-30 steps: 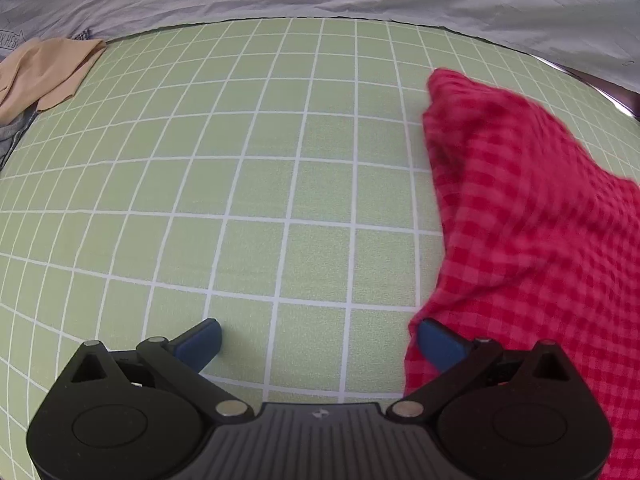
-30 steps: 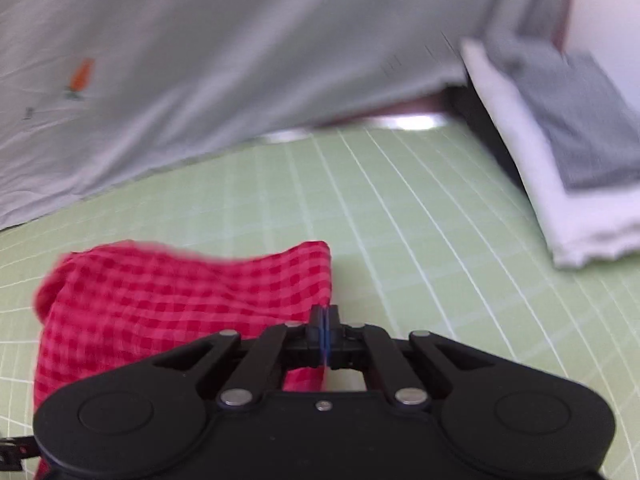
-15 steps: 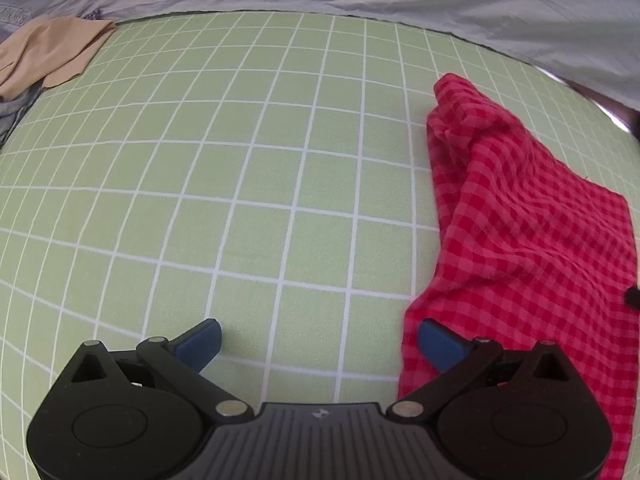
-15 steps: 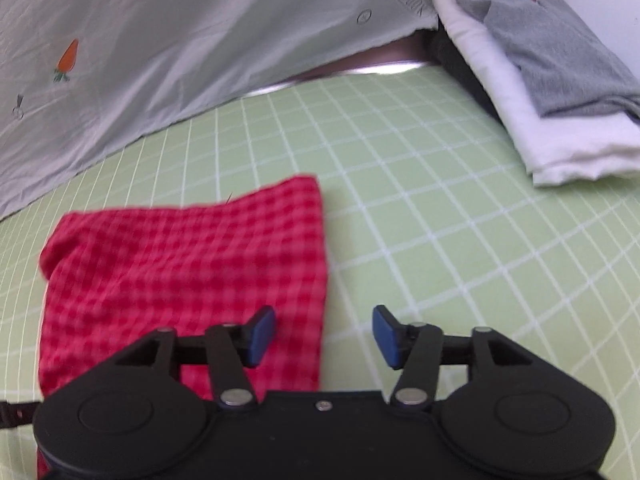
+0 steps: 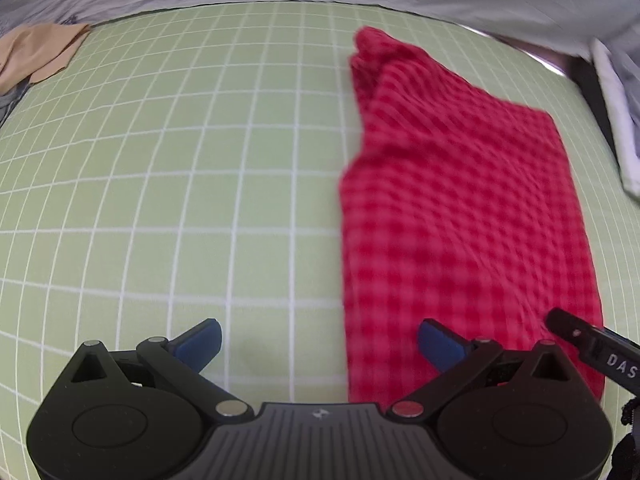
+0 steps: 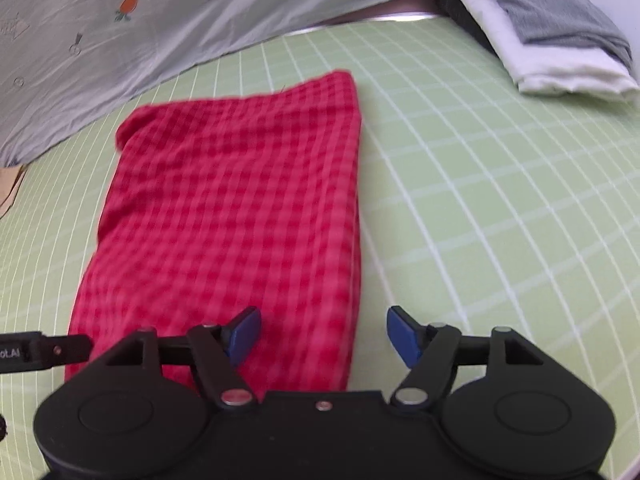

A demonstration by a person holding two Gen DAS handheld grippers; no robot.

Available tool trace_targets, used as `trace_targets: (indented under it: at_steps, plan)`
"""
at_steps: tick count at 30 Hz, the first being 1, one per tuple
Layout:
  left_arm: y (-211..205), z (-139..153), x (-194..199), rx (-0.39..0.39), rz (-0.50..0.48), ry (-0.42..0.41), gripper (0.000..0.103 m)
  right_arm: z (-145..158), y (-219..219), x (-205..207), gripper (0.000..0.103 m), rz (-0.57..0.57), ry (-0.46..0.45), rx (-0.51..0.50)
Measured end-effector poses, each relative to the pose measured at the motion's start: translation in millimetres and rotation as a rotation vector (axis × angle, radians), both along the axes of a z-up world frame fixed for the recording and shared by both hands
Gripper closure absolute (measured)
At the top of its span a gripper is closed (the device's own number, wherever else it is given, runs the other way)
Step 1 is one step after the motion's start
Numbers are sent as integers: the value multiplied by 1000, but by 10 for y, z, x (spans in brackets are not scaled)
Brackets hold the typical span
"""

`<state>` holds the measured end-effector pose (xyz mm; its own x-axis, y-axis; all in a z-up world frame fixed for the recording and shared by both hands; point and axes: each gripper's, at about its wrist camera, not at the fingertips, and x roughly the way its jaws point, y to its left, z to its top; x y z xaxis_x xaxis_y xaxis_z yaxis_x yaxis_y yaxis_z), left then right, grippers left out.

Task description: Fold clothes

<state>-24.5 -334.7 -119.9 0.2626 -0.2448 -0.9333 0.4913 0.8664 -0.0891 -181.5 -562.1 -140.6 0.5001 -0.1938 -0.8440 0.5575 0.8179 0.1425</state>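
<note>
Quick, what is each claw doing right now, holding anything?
Left claw: open, holding nothing.
Right claw: open, holding nothing; the red checked cloth lies loose beneath it.

Green gridded mat (white lines) — pale grey sheet draped behind it.

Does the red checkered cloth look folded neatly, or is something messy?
Mostly neat. The red checkered cloth lies flat on the green grid mat, but its far left corner is bunched and wrinkled instead of square. Both the left gripper and right gripper are open, holding nothing.
</note>
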Motion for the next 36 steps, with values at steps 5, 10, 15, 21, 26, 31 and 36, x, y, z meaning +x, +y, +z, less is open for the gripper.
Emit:
trace_targets:
  at_steps: [5, 10, 15, 21, 26, 31, 36]
  plan:
    - [140, -80, -255, -2, -31, 20, 0, 10, 173, -217, 29, 10, 5, 10]
    - [220, -103, -439, -37, -59, 49, 1, -16, 339, -350, 28, 44, 18, 32]
    - [219, -76, -589, -114, -111, 80, 18, 0, 465, -405, 28, 89, 10, 54]
    - [227, -100, -660, -191, -124, 124, 49, 26, 564, -434, 67, 165, -24, 94]
    - [281, -77, -620, -225, -117, 149, 79, 67, 581, -460, 91, 207, -39, 123]
    - [388, 128, -633, -335, -148, 202, 87, 244, 534, -539, 93, 227, -73, 159]
    - [440, 352, -503, -426, -130, 211, 88, 482, 293, -537, 94, 179, -158, 217]
